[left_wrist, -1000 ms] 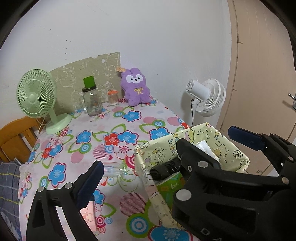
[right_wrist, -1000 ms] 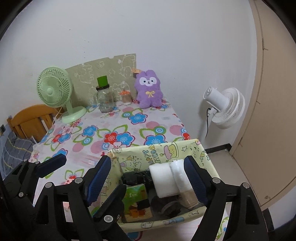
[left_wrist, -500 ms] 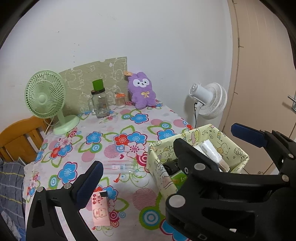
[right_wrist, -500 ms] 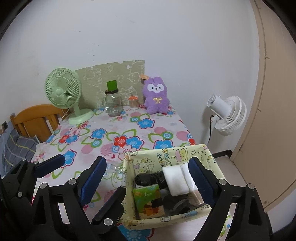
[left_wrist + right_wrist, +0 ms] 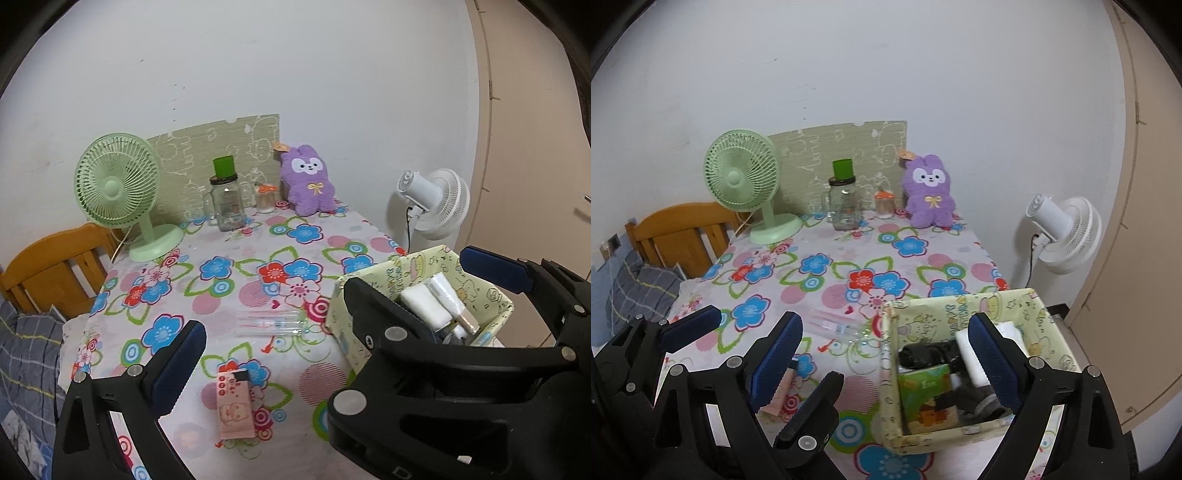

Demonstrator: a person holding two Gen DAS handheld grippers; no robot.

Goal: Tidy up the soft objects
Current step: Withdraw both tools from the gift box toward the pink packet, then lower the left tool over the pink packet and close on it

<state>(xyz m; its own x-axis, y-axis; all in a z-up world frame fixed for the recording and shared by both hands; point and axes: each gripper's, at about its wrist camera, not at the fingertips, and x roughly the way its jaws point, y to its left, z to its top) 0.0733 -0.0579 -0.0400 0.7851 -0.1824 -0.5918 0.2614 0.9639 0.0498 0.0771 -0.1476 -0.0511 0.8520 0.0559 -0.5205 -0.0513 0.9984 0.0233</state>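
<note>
Both released: left hand-held gripper (image 5: 332, 306) and right hand-held gripper (image 5: 886, 358) hover above table (image 5: 831, 258); yellow fabric box (image 5: 892, 373) lower right, purple plush bunny (image 5: 928, 192) upper centre.

both claws have drawn back and risen from the desk (image 5: 229, 258); the patterned box (image 5: 964, 314) now lies farther ahead, and a pink packet (image 5: 236, 406) has come into sight beneath the left claw (image 5: 332, 306).

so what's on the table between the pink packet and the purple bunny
A clear plastic tube lies just beyond the pink packet; past it is bare floral tablecloth up to the purple bunny, in the left wrist view.
</note>
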